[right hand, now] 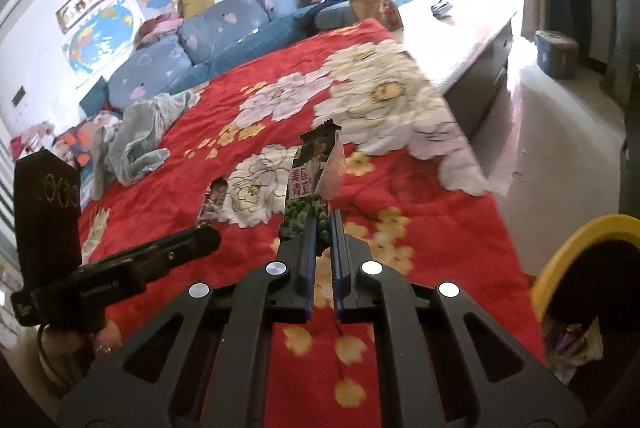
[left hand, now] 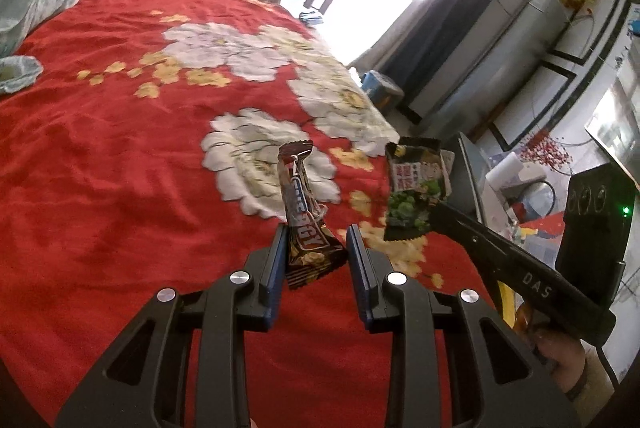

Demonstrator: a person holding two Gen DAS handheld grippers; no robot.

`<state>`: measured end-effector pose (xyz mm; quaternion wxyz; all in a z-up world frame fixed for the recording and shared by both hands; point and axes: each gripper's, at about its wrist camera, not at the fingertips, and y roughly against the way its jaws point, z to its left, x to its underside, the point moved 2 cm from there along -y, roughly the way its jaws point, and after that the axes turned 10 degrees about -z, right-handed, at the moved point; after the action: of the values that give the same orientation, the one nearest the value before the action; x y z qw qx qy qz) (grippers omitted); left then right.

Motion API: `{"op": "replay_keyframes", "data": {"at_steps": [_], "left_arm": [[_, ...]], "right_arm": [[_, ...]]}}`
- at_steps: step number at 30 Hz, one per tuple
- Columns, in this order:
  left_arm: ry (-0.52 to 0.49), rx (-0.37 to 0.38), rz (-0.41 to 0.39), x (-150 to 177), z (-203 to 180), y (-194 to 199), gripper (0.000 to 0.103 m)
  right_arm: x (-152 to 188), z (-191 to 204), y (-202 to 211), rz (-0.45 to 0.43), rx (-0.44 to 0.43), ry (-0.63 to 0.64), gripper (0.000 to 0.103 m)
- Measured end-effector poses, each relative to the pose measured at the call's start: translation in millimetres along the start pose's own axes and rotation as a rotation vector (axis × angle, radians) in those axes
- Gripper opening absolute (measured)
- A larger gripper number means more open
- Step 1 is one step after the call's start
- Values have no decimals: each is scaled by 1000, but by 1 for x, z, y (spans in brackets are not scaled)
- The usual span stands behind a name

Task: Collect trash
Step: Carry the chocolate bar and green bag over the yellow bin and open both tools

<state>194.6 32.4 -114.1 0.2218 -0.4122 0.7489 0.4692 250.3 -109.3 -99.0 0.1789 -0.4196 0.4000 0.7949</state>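
My left gripper [left hand: 317,242] holds a brown energy-bar wrapper [left hand: 304,216] upright above the red flowered blanket [left hand: 120,168]; the jaws stand a little apart around its lower end. My right gripper [right hand: 323,228] is shut on a green-pea snack packet [right hand: 312,180], held upright over the blanket [right hand: 420,212]. The packet also shows in the left wrist view [left hand: 416,188], to the right of the bar wrapper. The bar wrapper also shows in the right wrist view [right hand: 214,200], at the tip of the left gripper.
A yellow-rimmed bin [right hand: 576,260] with wrappers inside stands at the lower right. A grey-green plastic bag [right hand: 136,136] lies on the blanket's far left. A blue sofa [right hand: 208,36] runs behind. A cabinet [right hand: 480,56] and a blue stool [right hand: 556,52] stand at the right.
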Motion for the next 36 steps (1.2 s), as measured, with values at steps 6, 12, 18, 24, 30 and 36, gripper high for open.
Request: {"op": "replay_keyframes", "data": {"at_steps": [6, 12, 18, 24, 30, 36], "left_arm": [[-41, 35, 6, 3, -20, 1, 28], [-91, 76, 5, 7, -42, 5, 28], [-132, 111, 10, 13, -62, 9, 28], [-166, 136, 14, 19, -77, 11, 28], [-201, 160, 23, 26, -93, 12, 28], [-237, 184, 33, 33, -109, 11, 28]], "right_arm": [[-1, -18, 25, -34, 31, -30, 3], [2, -33, 44, -48, 68, -56, 3], [4, -41, 60, -70, 100, -62, 3], [5, -53, 74, -90, 129, -74, 3], [6, -65, 88, -106, 161, -93, 3], [13, -78, 101, -110, 194, -122, 3]]}}
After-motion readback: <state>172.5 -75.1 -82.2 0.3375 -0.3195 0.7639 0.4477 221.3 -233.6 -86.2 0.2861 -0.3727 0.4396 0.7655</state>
